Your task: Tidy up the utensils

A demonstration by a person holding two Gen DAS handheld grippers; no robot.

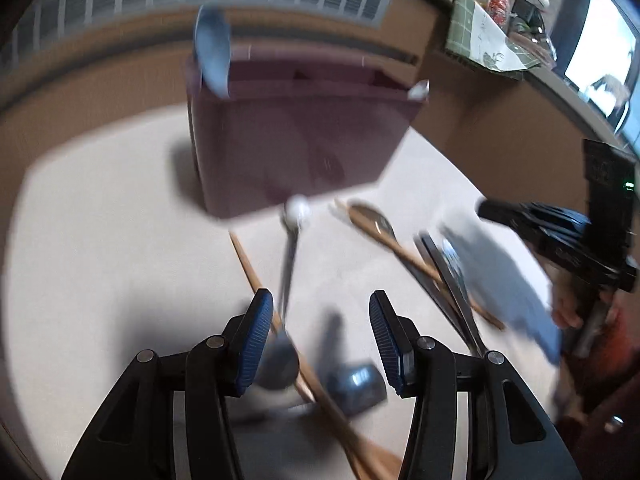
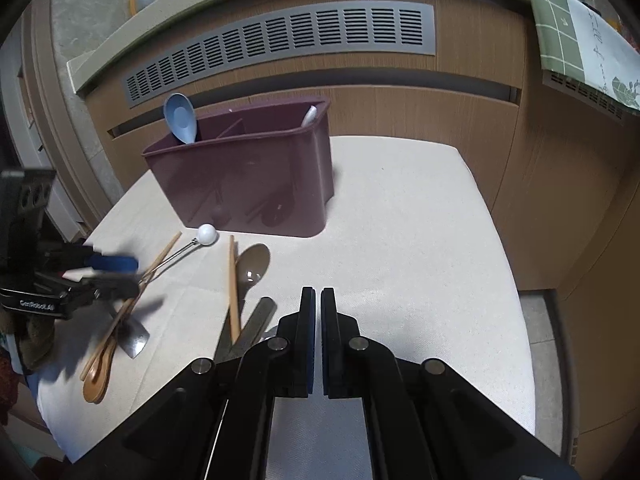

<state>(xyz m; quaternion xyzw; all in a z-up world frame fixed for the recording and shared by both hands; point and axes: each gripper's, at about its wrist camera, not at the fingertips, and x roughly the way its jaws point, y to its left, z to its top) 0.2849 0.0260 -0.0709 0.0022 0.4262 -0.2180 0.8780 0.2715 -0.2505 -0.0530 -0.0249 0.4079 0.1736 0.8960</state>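
The maroon caddy (image 2: 256,184) sits far on the counter (image 2: 420,240), blue spoon (image 2: 181,118) in its left compartment; only the right view is sharp. Loose utensils (image 2: 240,292) lie near. Right tool (image 2: 317,300) is clamped empty, left tool (image 1: 320,336) gapes over a ball-ended spoon (image 1: 294,240).

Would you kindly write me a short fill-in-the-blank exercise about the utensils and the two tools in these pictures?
1. The light blue spoon stands in the ____ organizer.
2. The right tool has its jaws ____, with nothing between them.
3. The metal utensil beneath the open left tool ends in a round ____ ball.
4. The brown spoon lies ____ the organizer, on the white table.

Missing words: purple; shut; white; outside
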